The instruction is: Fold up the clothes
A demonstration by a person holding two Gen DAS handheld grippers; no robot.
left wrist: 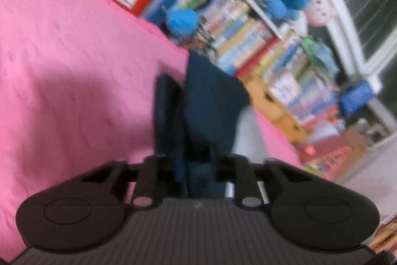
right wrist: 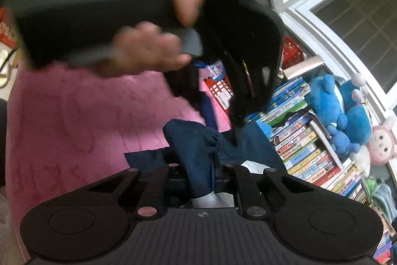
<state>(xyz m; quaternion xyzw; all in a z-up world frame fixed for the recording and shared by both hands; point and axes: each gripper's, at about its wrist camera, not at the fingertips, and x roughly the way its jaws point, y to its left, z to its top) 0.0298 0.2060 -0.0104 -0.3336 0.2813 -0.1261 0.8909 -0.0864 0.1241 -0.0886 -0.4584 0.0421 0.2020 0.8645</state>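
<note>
Both the left tongs [left wrist: 196, 165] and right tongs [right wrist: 198, 165] are clamped on the navy garment [right wrist: 196, 153], bunched above the pink bed [left wrist: 74, 66]; folding appears barely begun.

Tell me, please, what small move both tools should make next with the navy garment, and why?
Probably lift both together and spread them apart. The left tool and the right tool are each shut on a bunched pinch of the navy garment, which lies crumpled over the pink blanket. Drawing it taut would likely open the creases before any fold, though blur hides its full outline.
</note>
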